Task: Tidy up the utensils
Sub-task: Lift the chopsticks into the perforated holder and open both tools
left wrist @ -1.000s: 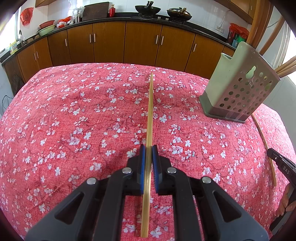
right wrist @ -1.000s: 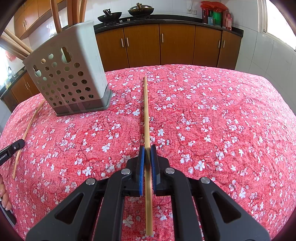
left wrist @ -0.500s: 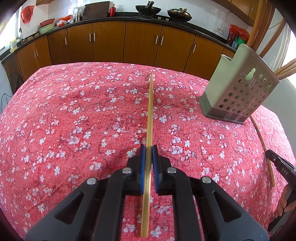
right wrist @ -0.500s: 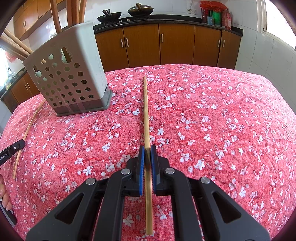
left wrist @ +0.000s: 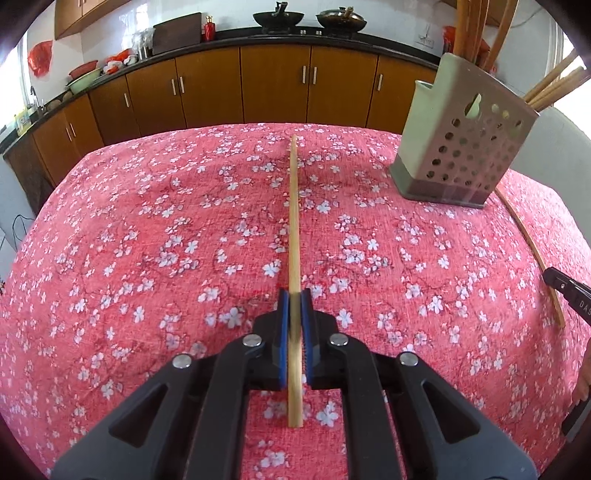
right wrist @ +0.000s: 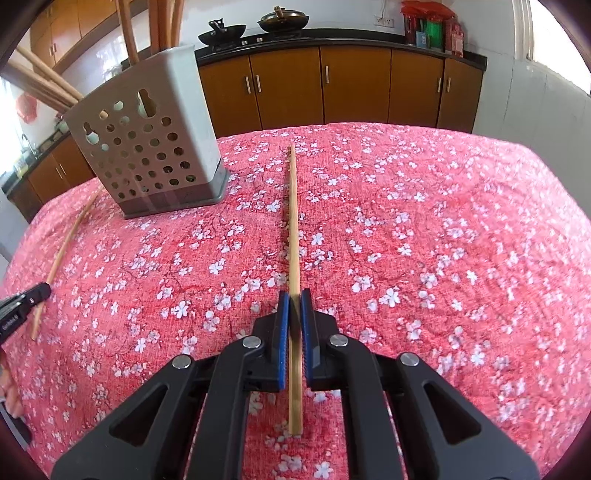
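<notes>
My left gripper (left wrist: pixel 294 297) is shut on a bamboo chopstick (left wrist: pixel 294 214) that points forward over the red floral tablecloth (left wrist: pixel 147 236). My right gripper (right wrist: pixel 294 297) is shut on a second chopstick (right wrist: pixel 293 214), also pointing forward. A grey perforated utensil holder (left wrist: pixel 461 147) with several wooden utensils stands at the right of the left wrist view and shows at the left of the right wrist view (right wrist: pixel 147 147). Each gripper's chopstick shows in the other view, beside the holder: the right one (left wrist: pixel 532 251), the left one (right wrist: pixel 62 254).
Brown kitchen cabinets (left wrist: pixel 273 88) with a black counter run behind the table. Woks (left wrist: pixel 282 16) sit on the stove. The right gripper's tip (left wrist: pixel 569 295) shows at the right edge of the left wrist view; the left gripper's tip (right wrist: pixel 22 302) shows at the left edge of the right wrist view.
Both grippers have lifted and tilted a little with their chopsticks; the holder looks closer and more upright in both views. Grips are unchanged.
</notes>
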A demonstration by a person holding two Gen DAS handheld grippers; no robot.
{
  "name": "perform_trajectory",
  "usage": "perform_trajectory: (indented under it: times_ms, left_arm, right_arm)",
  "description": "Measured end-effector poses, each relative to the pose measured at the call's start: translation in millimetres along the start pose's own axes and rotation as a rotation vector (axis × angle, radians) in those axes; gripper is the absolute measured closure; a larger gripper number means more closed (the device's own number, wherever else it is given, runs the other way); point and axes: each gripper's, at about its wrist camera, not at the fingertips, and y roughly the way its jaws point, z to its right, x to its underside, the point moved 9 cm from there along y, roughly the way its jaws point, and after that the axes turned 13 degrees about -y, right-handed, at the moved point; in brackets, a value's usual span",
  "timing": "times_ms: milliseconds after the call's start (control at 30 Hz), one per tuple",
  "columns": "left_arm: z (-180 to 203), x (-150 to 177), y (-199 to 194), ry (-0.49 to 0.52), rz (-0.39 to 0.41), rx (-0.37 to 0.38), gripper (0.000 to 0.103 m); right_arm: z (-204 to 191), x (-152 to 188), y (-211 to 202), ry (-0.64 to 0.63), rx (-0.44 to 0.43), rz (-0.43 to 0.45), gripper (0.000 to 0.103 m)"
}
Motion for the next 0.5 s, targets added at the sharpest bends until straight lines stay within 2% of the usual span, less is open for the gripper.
perform_trajectory:
  times_ms: [133, 367, 500]
  left_arm:
    - [-0.4, -17.6, -27.4, -0.011, 0.049, 0.04, 0.095]
    - [18.0, -64.4, -95.8, -0.003, 0.206, 0.114, 0.095]
    - [27.4, -81.1, -121.5, -0.004, 0.253, 0.151, 0.095]
  right_arm:
    - [3.6, -17.3, -27.1, 0.006, 0.011, 0.082, 0.096]
    - [11.5, -64.0, -92.1, 0.007, 0.041, 0.268, 0.096]
    - [11.0, -79.8, -112.5, 0.004, 0.047, 0.327, 0.096]
